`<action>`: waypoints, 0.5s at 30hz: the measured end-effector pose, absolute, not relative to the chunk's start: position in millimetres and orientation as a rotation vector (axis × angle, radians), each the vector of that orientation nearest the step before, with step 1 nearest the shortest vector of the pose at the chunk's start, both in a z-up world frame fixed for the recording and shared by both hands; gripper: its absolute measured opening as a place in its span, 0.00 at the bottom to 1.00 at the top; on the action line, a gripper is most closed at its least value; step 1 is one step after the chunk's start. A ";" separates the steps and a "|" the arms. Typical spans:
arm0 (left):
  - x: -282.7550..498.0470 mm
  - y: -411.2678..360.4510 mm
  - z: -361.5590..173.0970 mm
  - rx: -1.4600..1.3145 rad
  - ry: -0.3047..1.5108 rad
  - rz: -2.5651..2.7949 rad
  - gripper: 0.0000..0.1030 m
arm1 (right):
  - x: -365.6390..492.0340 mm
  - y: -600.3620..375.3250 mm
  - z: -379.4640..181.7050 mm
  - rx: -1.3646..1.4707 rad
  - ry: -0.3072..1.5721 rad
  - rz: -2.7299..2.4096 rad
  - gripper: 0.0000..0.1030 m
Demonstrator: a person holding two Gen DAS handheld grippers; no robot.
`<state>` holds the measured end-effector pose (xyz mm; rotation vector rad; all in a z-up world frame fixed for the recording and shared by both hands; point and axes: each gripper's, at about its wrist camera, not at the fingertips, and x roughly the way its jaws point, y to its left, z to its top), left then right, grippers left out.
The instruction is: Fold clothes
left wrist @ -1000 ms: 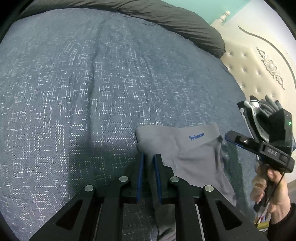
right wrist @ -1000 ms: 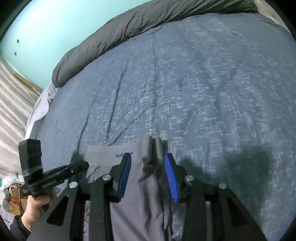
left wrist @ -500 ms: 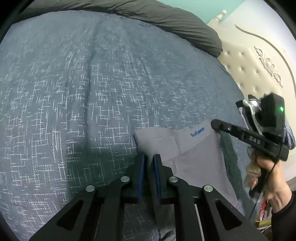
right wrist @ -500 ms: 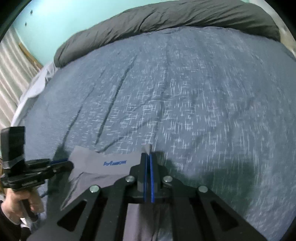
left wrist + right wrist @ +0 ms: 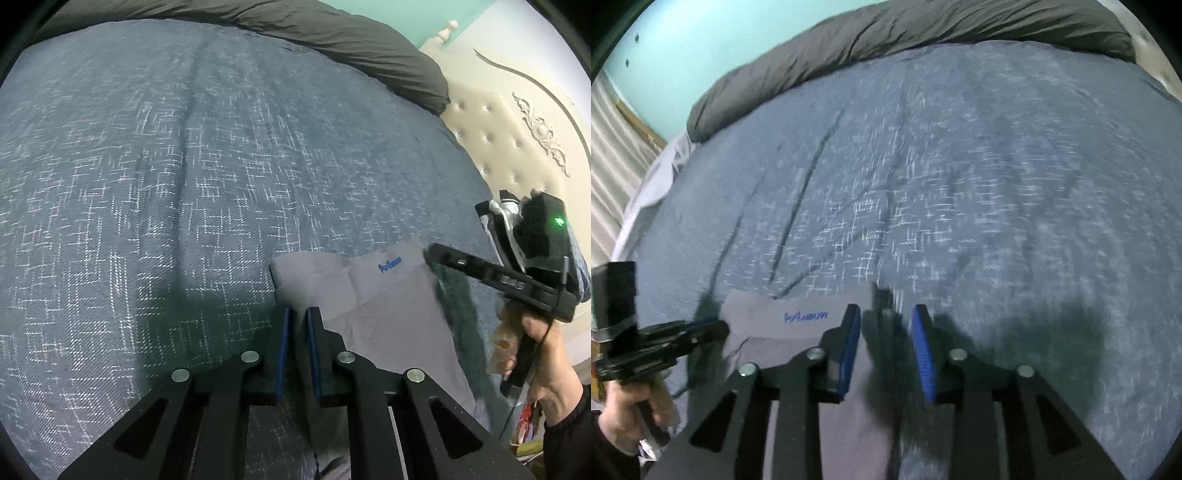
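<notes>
- Your left hand-held gripper (image 5: 298, 314) has its blue-padded jaws nearly pressed together, pinching the left edge of the grey garment (image 5: 388, 314); a thin ridge of cloth rises in the narrow slot between the pads.
- Your right hand-held gripper (image 5: 884, 325) has jaws that are opening — the ribbed blue pads stand apart, with the garment's right edge lying between them and neither pad pressing on it.
- The grey garment lies flat on the bed near its front edge, a smooth, fine-knit piece with a broad waistband along the far side and a small blue logo (image 5: 806, 316) printed on it.
- A soft crease runs down from the band, and the fabric spreads towards you under both tools.
- The bedspread (image 5: 184, 166) beneath is dark slate-blue, coarsely woven, flecked with short white crosshatch lines and marked by a few long wrinkles.
- A puffy charcoal duvet (image 5: 905, 29) is rolled along the far side of the bed.
- To the right stands a cream headboard (image 5: 517, 122) — button-tufted, with carved scrollwork.
- Your right hand (image 5: 539, 354) wraps the black grip of its tool; a green light glows on top.
</notes>
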<state>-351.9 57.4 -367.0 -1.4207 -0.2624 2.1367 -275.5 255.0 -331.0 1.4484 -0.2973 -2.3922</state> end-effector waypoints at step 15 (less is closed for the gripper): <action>-316.6 46.2 -352.6 -1.422 -0.241 2.137 0.11 | -138.7 309.2 -339.6 1.584 -0.405 -2.236 0.21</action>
